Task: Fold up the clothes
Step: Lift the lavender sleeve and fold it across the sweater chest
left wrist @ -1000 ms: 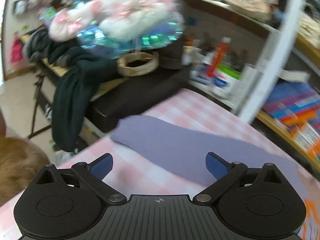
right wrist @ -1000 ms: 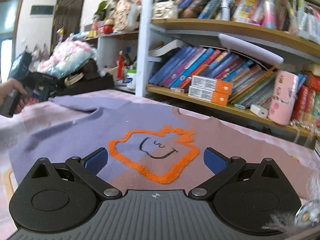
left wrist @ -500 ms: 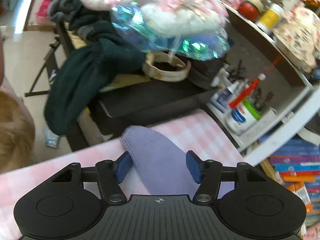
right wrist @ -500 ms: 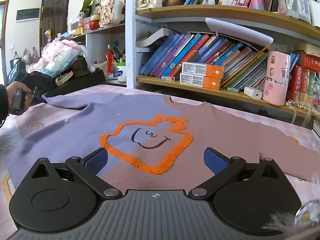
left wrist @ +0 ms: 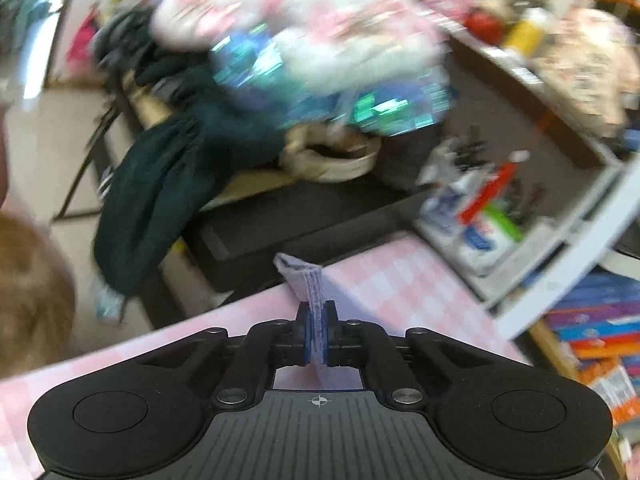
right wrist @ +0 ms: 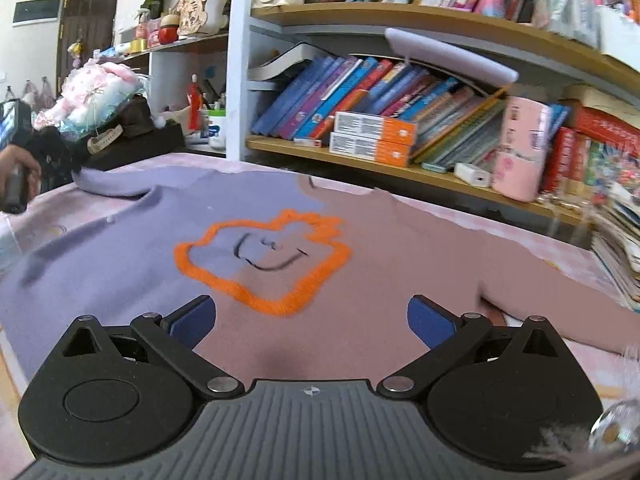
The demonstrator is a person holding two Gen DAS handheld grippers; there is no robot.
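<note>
A sweater (right wrist: 132,248), lilac on its left half and dusty pink on its right, lies flat on the pink checked table (left wrist: 400,276), with an orange-outlined smiling figure (right wrist: 264,256) on its chest. My left gripper (left wrist: 316,334) is shut on the lilac sleeve cuff (left wrist: 308,280), which sticks up pinched between the blue pads. In the right wrist view that gripper (right wrist: 52,152) sits at the far left, held by a hand (right wrist: 12,176) at the sleeve end. My right gripper (right wrist: 312,316) hangs open over the sweater's lower front, nothing between its fingers.
A bookshelf (right wrist: 400,152) full of books runs along the table's far side. A black case (left wrist: 304,208) with a plush toy (left wrist: 304,32) and dark cloth (left wrist: 168,184) stands past the table's left end. A pink cup (right wrist: 520,148) sits on the shelf.
My left gripper went from wide open to shut, closing on the lilac sleeve cuff and bunching it upright. The right gripper stayed open over the sweater.
</note>
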